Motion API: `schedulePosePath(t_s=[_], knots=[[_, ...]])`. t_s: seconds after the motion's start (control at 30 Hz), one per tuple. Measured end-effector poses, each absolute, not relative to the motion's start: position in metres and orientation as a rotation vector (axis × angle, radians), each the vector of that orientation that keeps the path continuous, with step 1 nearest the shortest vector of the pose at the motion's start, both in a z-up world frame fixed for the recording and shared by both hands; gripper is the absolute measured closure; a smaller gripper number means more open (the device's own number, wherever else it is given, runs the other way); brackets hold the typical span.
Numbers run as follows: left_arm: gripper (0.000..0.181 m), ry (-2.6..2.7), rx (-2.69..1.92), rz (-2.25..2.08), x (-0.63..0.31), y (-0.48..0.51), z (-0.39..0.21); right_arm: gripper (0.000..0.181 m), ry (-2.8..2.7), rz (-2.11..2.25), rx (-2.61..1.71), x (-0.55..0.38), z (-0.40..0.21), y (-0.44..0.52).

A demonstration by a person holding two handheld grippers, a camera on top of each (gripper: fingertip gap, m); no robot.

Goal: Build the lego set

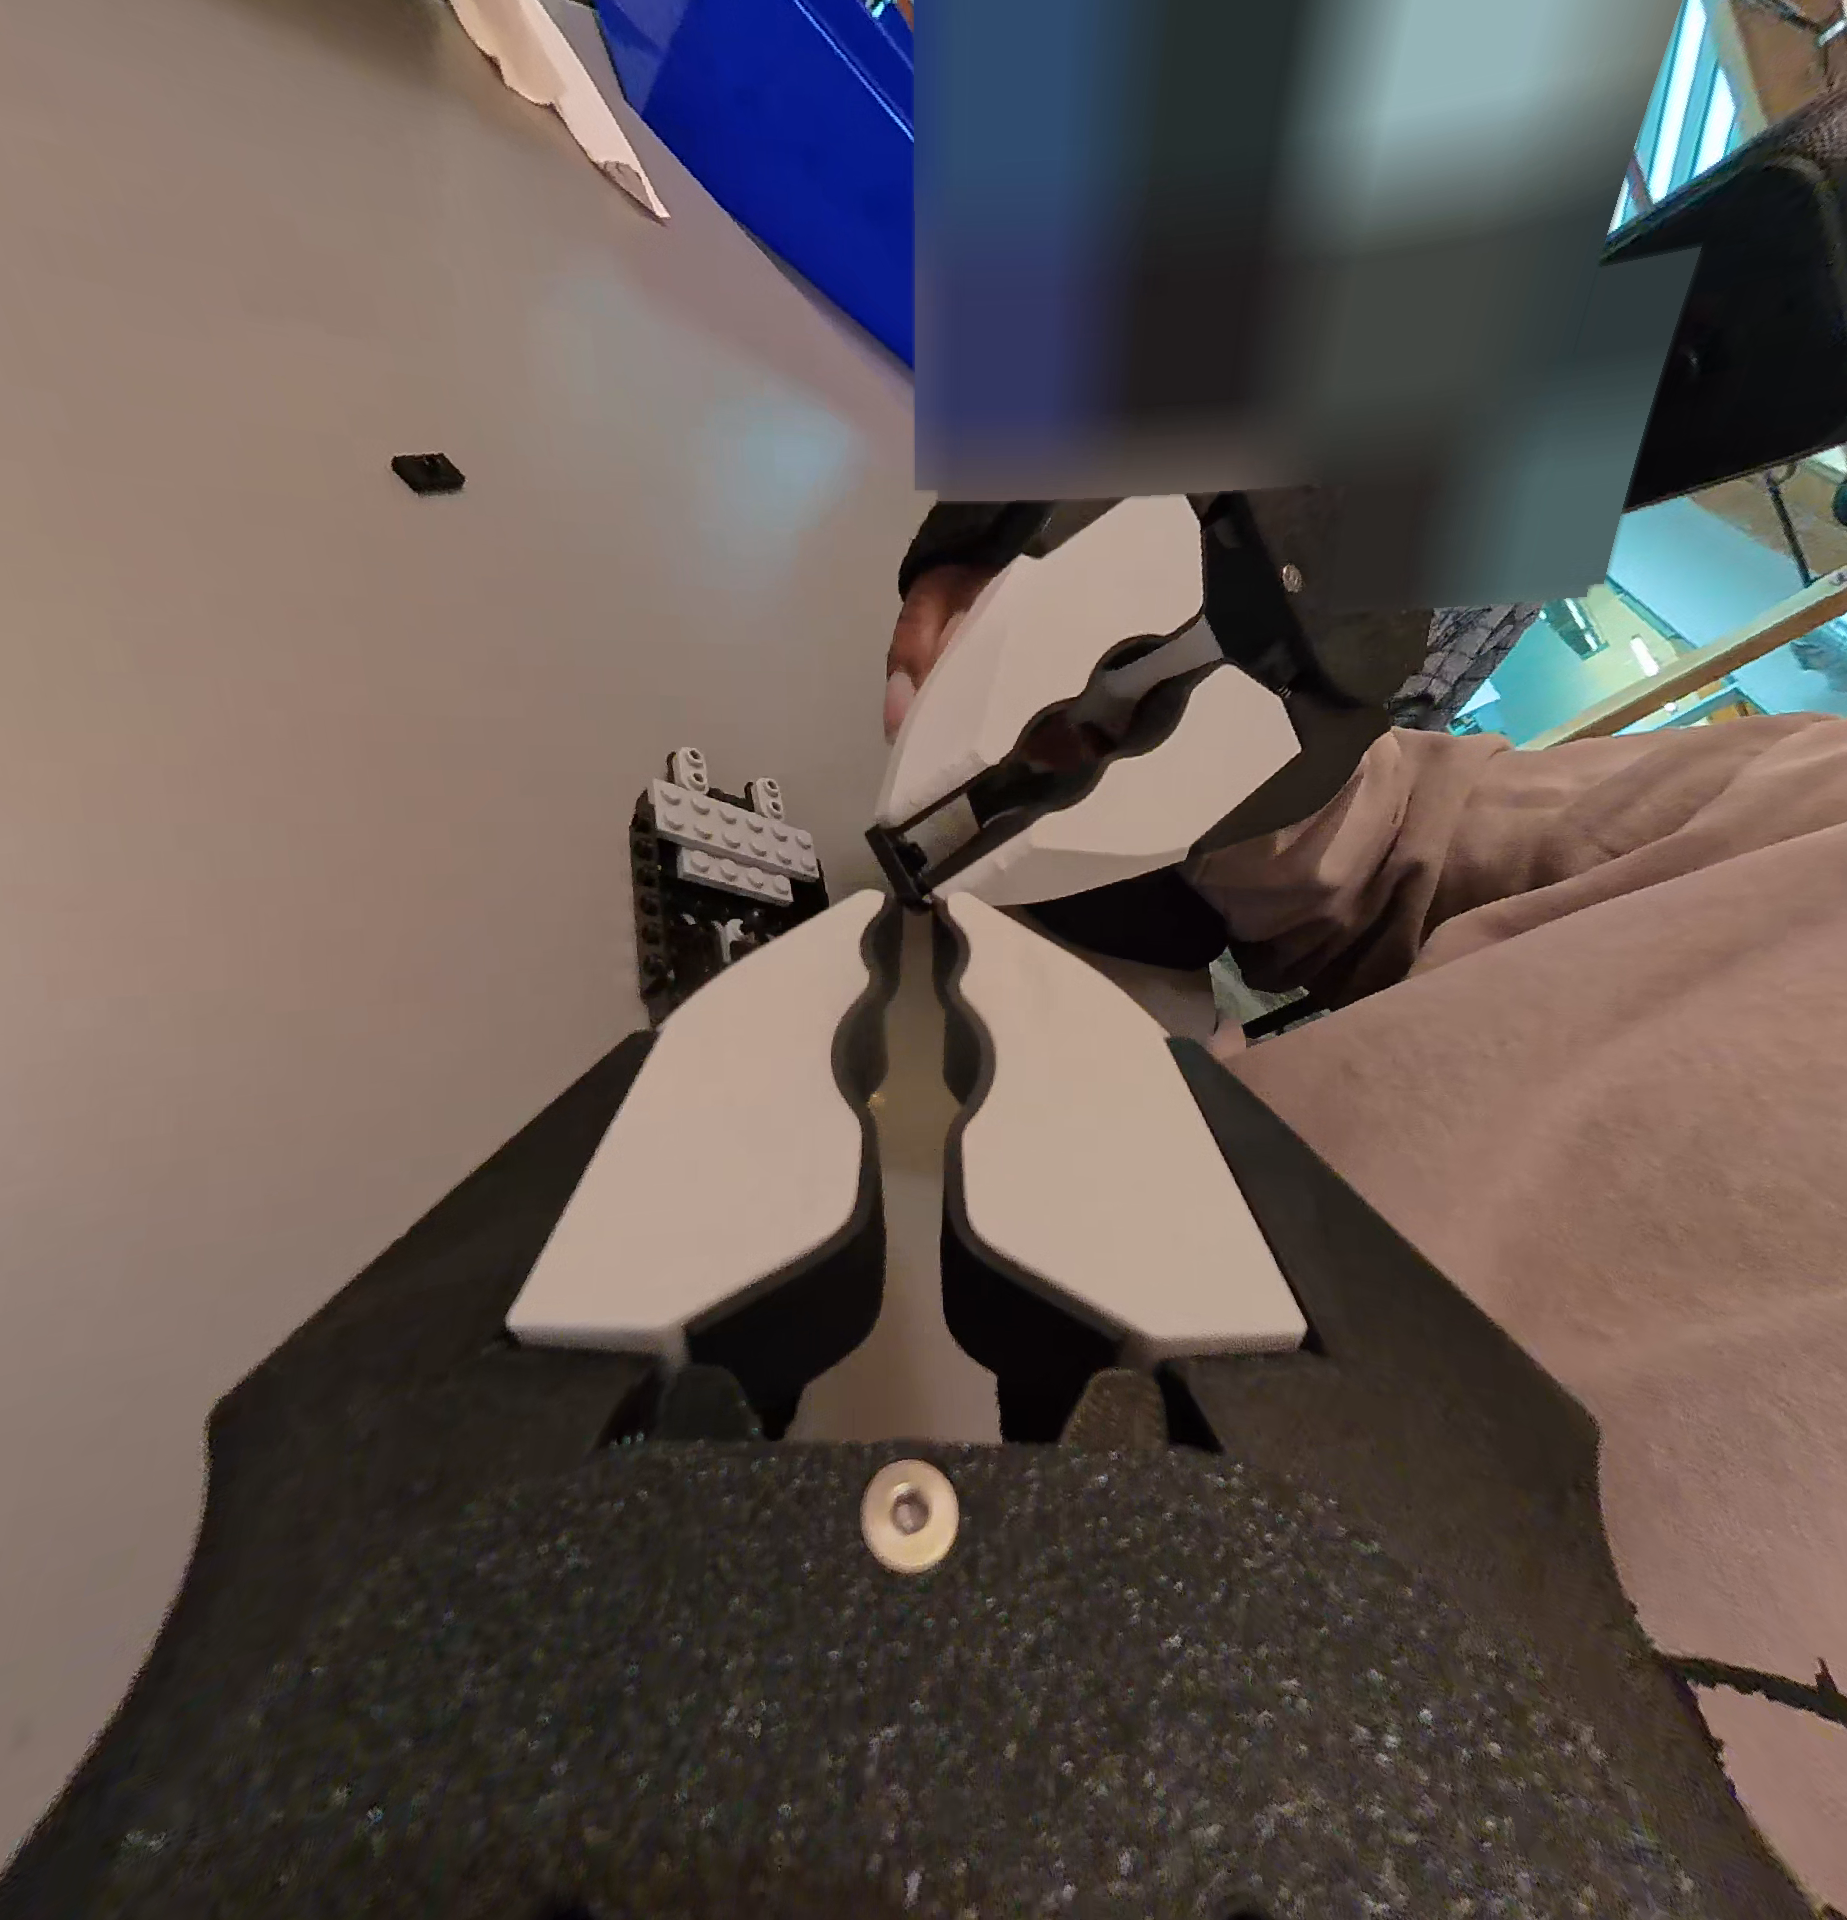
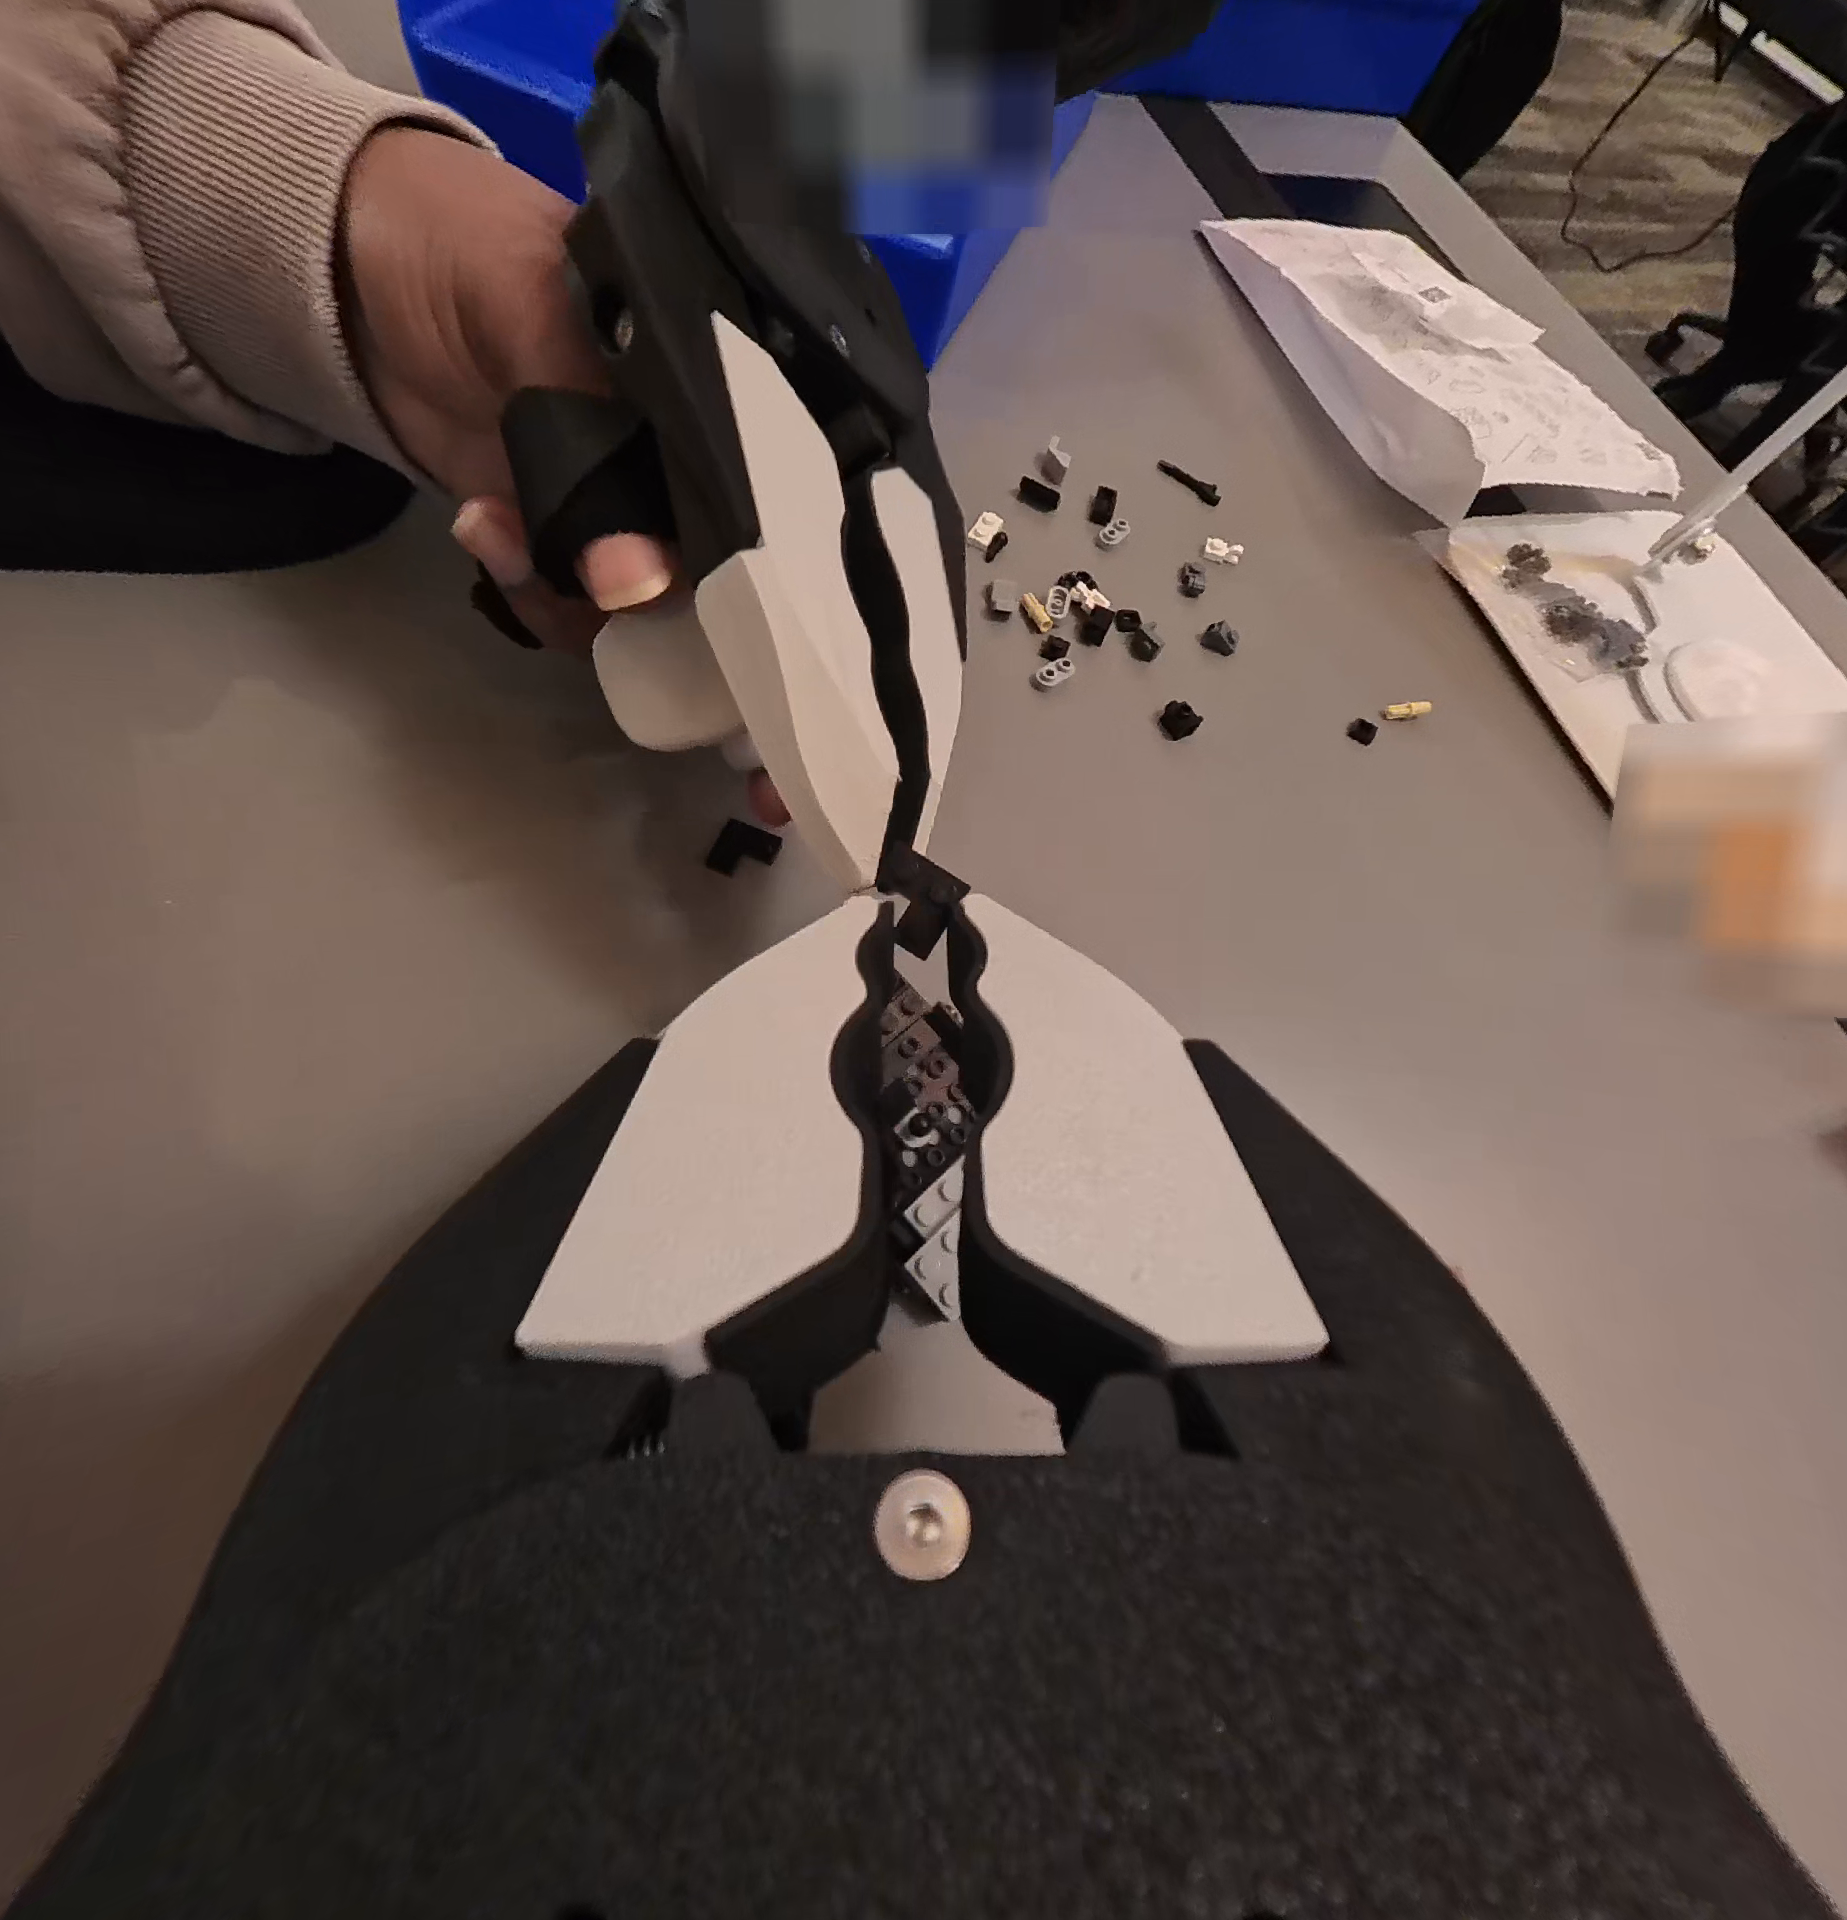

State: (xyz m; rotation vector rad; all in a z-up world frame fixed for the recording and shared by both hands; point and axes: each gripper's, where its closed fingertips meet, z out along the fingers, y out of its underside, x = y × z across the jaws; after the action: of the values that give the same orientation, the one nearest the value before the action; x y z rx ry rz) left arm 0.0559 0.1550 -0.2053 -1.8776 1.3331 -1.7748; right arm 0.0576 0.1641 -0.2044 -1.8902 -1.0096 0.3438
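My left gripper (image 1: 911, 906) and my right gripper (image 2: 924, 928) meet tip to tip above the grey table (image 2: 1262, 935). Each is shut on a small black lego piece. In the right wrist view the left gripper (image 2: 906, 868) comes down from the upper left with its black piece (image 2: 929, 881) touching the black piece (image 2: 924, 928) in my right gripper. In the left wrist view the right gripper (image 1: 903, 862) reaches in from the upper right. A grey and black lego build (image 1: 727, 873) stands on the table just behind the tips. It also shows between the right fingers (image 2: 929, 1132).
Several loose small pieces (image 2: 1095, 603) lie scattered on the table beyond the grippers. A printed paper sheet (image 2: 1418, 353) and a clear parts bag (image 2: 1584, 623) lie at the right. A blue bin (image 2: 503, 62) stands at the back. Single black pieces (image 1: 427, 473) (image 2: 737, 844) lie apart. Only a small space, under 4 cm, lies between the two pairs of fingers.
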Motion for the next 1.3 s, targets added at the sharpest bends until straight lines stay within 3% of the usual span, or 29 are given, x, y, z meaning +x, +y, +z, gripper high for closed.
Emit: schedulePosePath(t_s=[0.23,0.6,0.7,0.87,0.97,1.3], knots=[[0.179,1.424,-1.852,-1.737,0.051,0.151,-0.207,0.178,-1.077,0.368,-1.847,0.055,-0.209,0.152],[0.179,1.707,-1.762,-1.569,0.046,0.131,-0.215,0.16,-1.171,0.729,-1.902,0.048,-0.207,0.137],[0.179,1.718,-1.745,-1.567,0.046,0.129,-0.212,0.175,-1.18,0.808,-1.916,0.042,-0.215,0.135],[0.179,1.639,-1.684,-1.628,0.046,0.134,-0.198,0.176,-0.999,0.99,-1.867,0.041,-0.2,0.138],[0.165,1.586,-1.649,-1.654,0.048,0.137,-0.19,0.176,-0.803,1.148,-1.799,0.045,-0.18,0.146],[0.173,1.3,-1.551,-1.763,0.056,0.152,-0.15,0.176,-0.386,1.471,-1.567,0.054,-0.138,0.161]])
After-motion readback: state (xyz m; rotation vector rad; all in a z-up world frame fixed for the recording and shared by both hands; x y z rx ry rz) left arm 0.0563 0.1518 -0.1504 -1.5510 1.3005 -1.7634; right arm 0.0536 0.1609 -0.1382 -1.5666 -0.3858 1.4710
